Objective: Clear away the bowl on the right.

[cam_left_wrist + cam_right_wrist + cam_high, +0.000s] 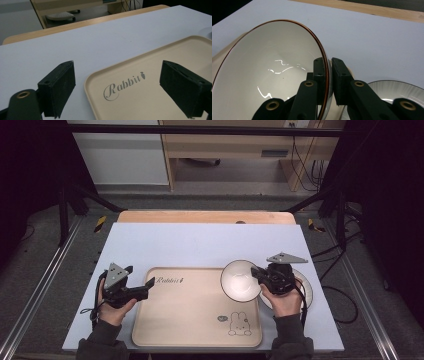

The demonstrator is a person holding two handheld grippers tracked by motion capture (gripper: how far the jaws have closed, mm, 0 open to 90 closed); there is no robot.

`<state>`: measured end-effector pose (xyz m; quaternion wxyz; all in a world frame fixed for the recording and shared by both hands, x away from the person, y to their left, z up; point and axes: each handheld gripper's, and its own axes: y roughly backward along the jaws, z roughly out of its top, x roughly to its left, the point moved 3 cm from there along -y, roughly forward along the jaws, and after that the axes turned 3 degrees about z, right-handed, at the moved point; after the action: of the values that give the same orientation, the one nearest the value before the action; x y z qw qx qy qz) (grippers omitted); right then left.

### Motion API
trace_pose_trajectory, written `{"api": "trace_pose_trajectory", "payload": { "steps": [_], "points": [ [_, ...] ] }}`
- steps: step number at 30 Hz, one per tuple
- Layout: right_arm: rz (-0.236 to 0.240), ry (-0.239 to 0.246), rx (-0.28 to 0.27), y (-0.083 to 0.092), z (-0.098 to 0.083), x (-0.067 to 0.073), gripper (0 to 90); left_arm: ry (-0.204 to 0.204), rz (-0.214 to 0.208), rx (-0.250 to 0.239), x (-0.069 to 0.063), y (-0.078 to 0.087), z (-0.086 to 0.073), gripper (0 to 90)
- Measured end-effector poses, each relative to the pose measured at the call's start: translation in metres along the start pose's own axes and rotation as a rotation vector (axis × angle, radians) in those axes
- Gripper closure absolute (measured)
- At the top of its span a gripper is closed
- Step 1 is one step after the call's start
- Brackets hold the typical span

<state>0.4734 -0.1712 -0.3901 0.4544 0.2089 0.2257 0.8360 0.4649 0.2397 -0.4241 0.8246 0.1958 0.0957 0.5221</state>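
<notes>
A white bowl with a thin brown rim hangs tilted over the right edge of the beige tray. My right gripper is shut on its rim. In the right gripper view the bowl takes up the left side, and the right gripper pinches the rim between both jaws. My left gripper rests at the tray's left edge, open and empty. In the left gripper view the left gripper has its jaws wide apart over the tray corner printed "Rabbit".
A white plate lies on the table under my right hand; the plate also appears at the lower right of the right gripper view. The tray sits on a pale sheet over a wooden table. A rabbit drawing marks the tray's lower right.
</notes>
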Motion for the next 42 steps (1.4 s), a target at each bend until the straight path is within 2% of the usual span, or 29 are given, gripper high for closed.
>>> {"api": "trace_pose_trajectory", "payload": {
  "steps": [16,29,35,42],
  "points": [
    [0.062,0.022,0.037,-0.03,-0.001,0.022,82.1,-0.001,0.0,-0.001,0.0,0.0,0.0,12.8],
    [0.085,0.027,0.049,-0.044,0.0,0.032,82.2,0.003,-0.001,-0.004,0.0,0.0,0.0,12.8],
    [0.097,0.038,0.066,-0.055,-0.002,0.038,82.2,0.006,-0.001,-0.006,0.001,0.0,0.0,12.8],
    [0.109,0.03,0.094,-0.067,-0.006,0.043,82.1,0.006,0.0,-0.005,0.001,0.0,0.0,12.8]
  ]
}}
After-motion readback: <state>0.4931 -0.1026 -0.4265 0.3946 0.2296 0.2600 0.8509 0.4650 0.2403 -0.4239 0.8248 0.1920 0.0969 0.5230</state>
